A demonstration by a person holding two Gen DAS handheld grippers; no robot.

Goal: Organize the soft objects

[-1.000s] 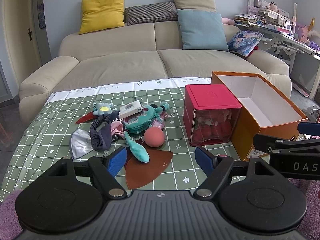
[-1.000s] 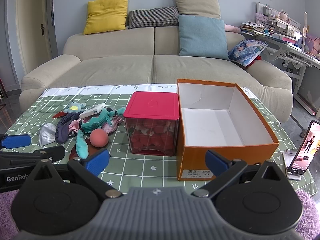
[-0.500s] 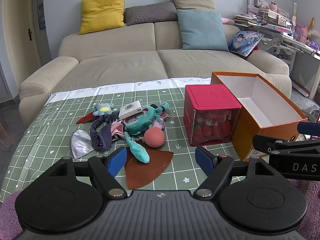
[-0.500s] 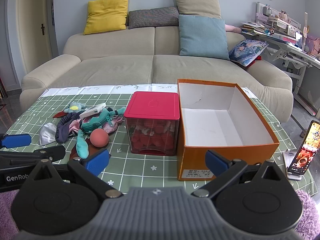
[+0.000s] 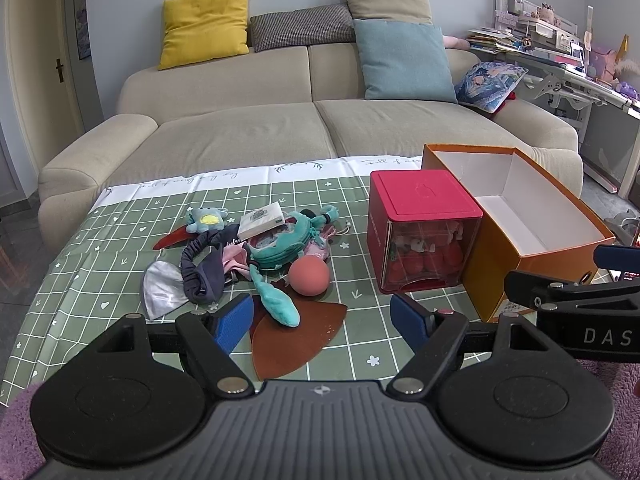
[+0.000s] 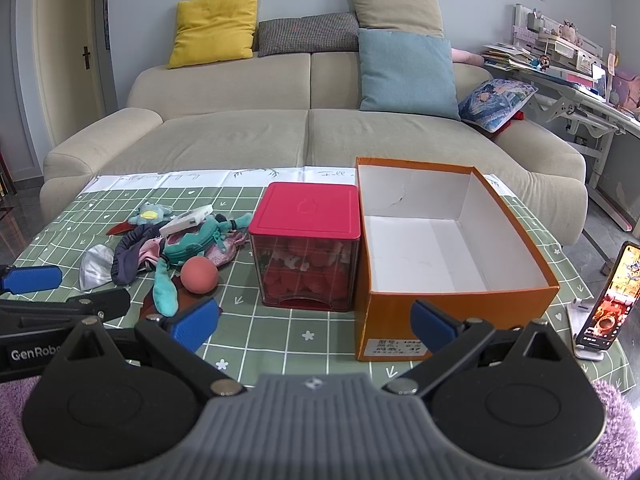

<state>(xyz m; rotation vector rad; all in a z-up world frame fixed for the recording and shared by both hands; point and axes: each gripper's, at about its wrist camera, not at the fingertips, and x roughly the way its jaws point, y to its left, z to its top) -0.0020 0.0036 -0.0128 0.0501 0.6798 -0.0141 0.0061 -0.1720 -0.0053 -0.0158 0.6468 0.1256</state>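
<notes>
Phone (image 6: 608, 300) only in right view

— What's in the pile?
— A teal plush pouch (image 5: 280, 236), a salmon ball (image 5: 309, 276) just beside it, a dark headband (image 5: 200, 268), a grey mask (image 5: 162, 288) and a small blue plush (image 5: 206, 219) (yellow belly up), all heaped together.
— And the orange box (image 6: 452, 304)?
— Open, upright, right of the heap.

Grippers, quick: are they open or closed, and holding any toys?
Left gripper: open, holding nothing.
Right gripper: open, holding nothing.
</notes>
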